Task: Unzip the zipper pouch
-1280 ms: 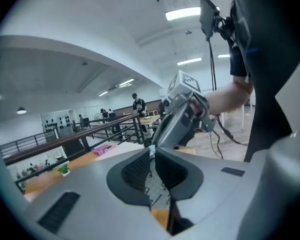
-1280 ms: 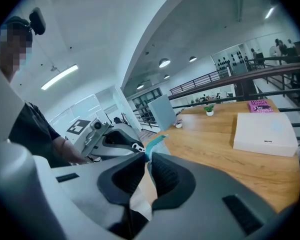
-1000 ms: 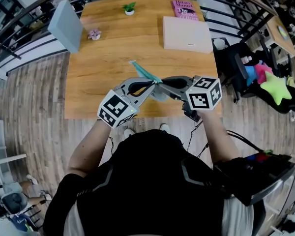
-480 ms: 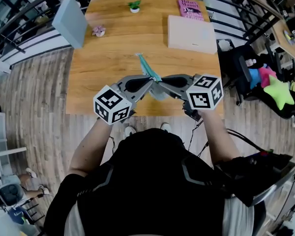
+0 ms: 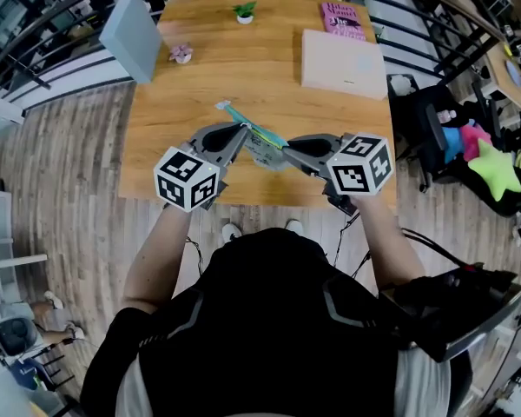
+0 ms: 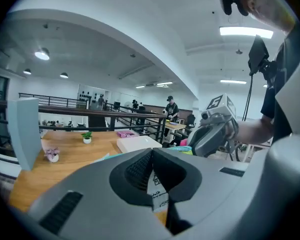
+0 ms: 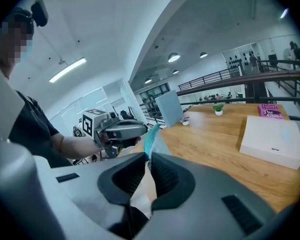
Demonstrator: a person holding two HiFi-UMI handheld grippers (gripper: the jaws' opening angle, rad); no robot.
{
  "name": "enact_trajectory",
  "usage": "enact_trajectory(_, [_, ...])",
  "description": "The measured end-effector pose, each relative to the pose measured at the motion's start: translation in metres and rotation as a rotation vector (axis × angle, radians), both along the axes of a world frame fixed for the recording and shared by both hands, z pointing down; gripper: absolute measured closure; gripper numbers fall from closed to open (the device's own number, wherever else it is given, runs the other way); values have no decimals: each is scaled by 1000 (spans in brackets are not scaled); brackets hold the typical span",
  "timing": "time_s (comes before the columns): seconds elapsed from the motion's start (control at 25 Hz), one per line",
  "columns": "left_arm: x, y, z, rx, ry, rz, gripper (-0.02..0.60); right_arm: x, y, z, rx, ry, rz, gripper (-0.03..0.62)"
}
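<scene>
The pouch (image 5: pixel 262 144) is held in the air above the near edge of the table (image 5: pixel 200 89), between the two grippers. The left gripper (image 5: pixel 241 130) is closed fully on a thin part at the teal zipper edge. In the left gripper view a white printed piece is seen pinched at its jaws, but whether the slider itself is caught cannot be told. The right gripper (image 5: pixel 288 148) is closed narrowly on the pouch body, with the teal edge standing up just past its jaws.

The pouch is judged to be light, thin and soft. It is likely to fold and twist unless pulled taut, and its smooth skin may slip from the pads. It is best taken at the stiffer zipper band, with one grip on the slider tab and the other on the material just beside the zipper's end.

One pouch and two grippers are counted. Toward the far edge of the table are set one white box (image 5: pixel 343 59), one pink book (image 5: pixel 343 16), one potted plant (image 5: pixel 245 11) and one small pink ornament (image 5: pixel 182 54). At the far left corner one grey board (image 5: pixel 135 33) is stood.
</scene>
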State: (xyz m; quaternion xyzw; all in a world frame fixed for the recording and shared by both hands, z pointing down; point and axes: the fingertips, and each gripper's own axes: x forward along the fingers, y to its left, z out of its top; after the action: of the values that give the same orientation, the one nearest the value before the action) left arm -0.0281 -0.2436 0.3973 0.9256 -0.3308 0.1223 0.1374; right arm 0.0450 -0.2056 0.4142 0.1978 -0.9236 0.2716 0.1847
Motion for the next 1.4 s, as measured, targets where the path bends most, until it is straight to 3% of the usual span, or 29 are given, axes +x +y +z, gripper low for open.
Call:
enact_trajectory(0.24, [-15,-4,5,-3,-22,-35,552,4,0,6,-4,10,-7,546])
enact_trajectory(0.48, [-38,-14,11,-22,-30,-122,552,9,-7,11,-17,17,10,546])
enact_trajectory(0.76, [-65,-19,28,-81,0,-200,552,20,-13,22,-44,20,31,546])
enact_trajectory(1.08, [-69,-20,41,-111,-19,-221,552,19,-21,31,-55,22,21,545])
enact_trajectory(1.4, [-56,-35,72,-159,-42,-224,552,34,-48,59,-45,91,38,545])
